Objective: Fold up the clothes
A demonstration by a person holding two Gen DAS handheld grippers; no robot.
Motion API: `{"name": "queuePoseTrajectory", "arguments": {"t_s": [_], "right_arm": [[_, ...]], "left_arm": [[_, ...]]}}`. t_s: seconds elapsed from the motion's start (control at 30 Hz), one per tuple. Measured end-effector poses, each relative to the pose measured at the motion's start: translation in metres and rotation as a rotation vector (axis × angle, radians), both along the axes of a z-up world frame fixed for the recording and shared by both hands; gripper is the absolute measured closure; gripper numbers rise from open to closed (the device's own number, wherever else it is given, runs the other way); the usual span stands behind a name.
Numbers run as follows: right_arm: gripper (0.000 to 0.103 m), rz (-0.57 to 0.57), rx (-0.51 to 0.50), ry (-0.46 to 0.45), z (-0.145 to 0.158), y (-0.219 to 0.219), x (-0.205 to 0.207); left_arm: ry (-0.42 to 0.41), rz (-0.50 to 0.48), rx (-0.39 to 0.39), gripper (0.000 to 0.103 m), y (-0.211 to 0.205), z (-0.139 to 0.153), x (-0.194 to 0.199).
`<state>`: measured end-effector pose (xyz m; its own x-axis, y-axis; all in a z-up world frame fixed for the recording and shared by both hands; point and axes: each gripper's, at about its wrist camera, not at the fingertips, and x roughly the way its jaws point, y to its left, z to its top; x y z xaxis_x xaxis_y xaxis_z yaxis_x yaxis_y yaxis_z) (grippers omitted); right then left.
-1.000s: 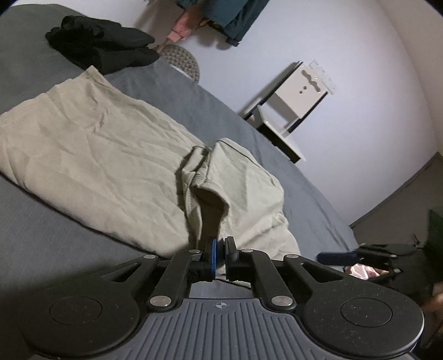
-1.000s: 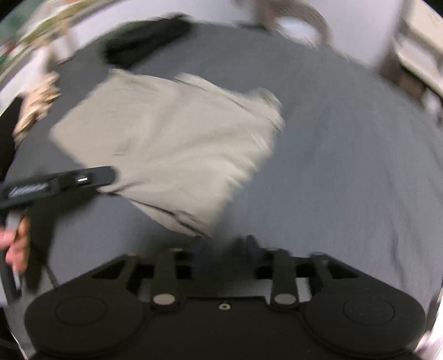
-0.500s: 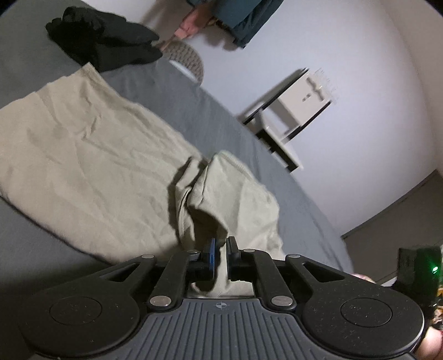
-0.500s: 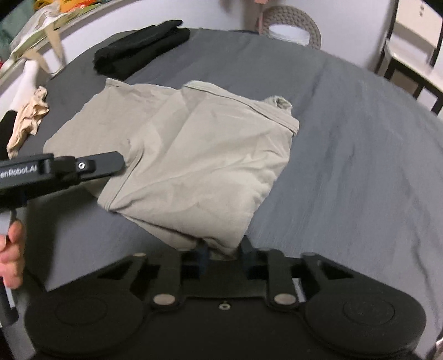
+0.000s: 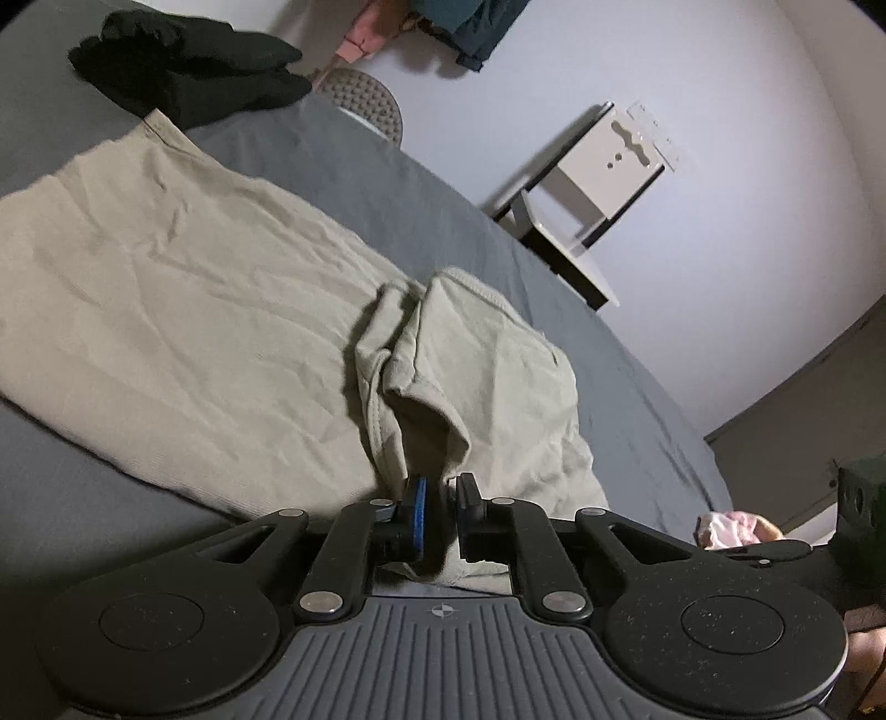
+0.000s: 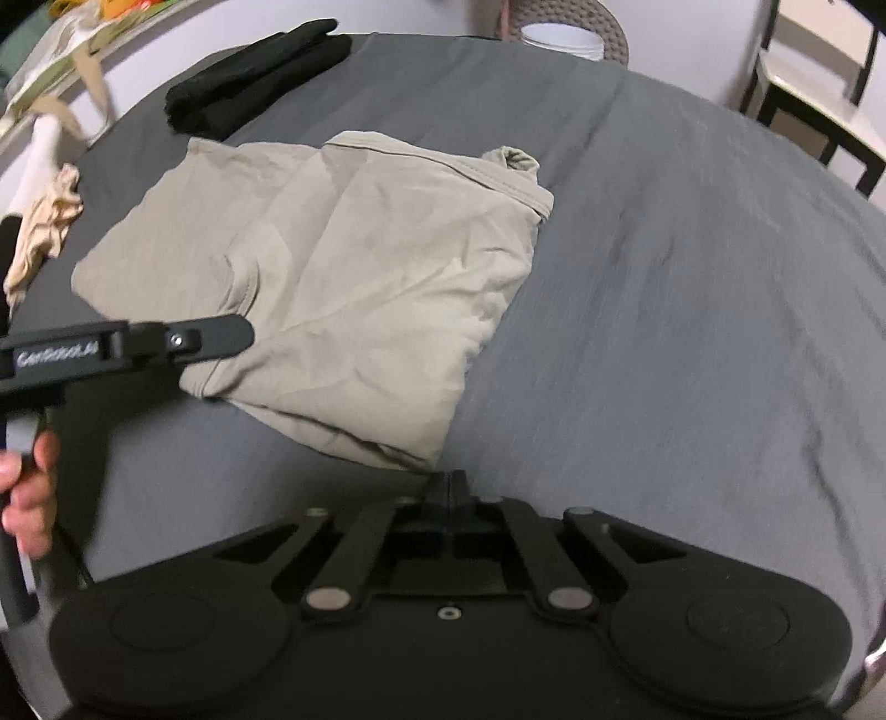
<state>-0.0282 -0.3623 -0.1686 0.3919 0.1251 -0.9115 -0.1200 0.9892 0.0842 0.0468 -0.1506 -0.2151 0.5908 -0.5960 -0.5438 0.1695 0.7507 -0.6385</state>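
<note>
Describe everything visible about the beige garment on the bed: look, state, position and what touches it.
The beige, thin knit garment lies partly folded on the grey bedsheet, creased, one side doubled over, with a stitched hem and a bunched sleeve opening at its far corner. The left gripper, slightly open, straddles a raised fold at its near edge. The right gripper, shut, sits just off its near corner. A folded black garment lies beyond, apart.

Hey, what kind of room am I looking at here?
Probably a bedroom: a beige garment lies on what looks like a bed with a grey sheet, folded black clothes beside it, more clothes hanging on the wall.
</note>
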Motion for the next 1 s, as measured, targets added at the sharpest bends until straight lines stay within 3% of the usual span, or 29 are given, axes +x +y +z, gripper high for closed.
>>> {"name": "queuePoseTrajectory", "arguments": {"t_s": [0.03,0.1,0.2,0.27,0.33,0.4,0.43,0.5,0.6,0.67,0.73,0.83,1.0], "right_arm": [[0.096,0.015,-0.012,-0.005,0.001,0.001,-0.001],[0.071,0.059,-0.049,-0.030,0.007,0.006,-0.004],[0.066,0.081,-0.052,-0.034,0.011,0.011,-0.003],[0.061,0.095,-0.053,-0.037,0.014,0.014,-0.003],[0.058,0.110,-0.055,-0.040,0.016,0.018,-0.002],[0.057,0.124,-0.057,-0.043,0.019,0.021,-0.001],[0.057,0.132,-0.057,-0.044,0.020,0.022,-0.001],[0.056,0.130,-0.050,-0.041,0.021,0.023,0.000],[0.055,0.114,-0.031,-0.032,0.020,0.021,0.000],[0.054,0.106,-0.028,-0.032,0.020,0.019,-0.001],[0.053,0.101,-0.031,-0.037,0.020,0.018,0.000],[0.052,0.086,-0.032,-0.042,0.021,0.014,0.002],[0.051,0.075,-0.027,-0.040,0.022,0.012,0.003]], "left_arm": [[-0.006,0.004,0.000,0.094,0.001,0.001,0.000],[-0.018,0.011,-0.001,0.094,0.003,0.003,0.001],[-0.032,0.028,-0.006,0.093,0.006,0.006,0.002],[-0.024,0.056,-0.019,0.083,0.009,0.007,0.007],[-0.017,0.084,-0.033,0.043,0.012,0.008,0.012],[-0.010,0.113,-0.046,0.022,0.015,0.009,0.017],[-0.010,0.115,-0.038,0.020,0.015,0.010,0.020],[-0.019,0.100,0.003,0.021,0.010,0.013,0.027],[-0.019,0.058,-0.010,0.021,0.005,0.015,0.037],[-0.001,0.041,0.008,0.032,0.001,0.016,0.043],[0.032,0.023,0.008,0.049,-0.002,0.013,0.048],[0.052,0.008,0.037,0.061,-0.004,0.010,0.053],[0.007,-0.042,0.141,0.084,-0.006,0.016,0.050]]}}
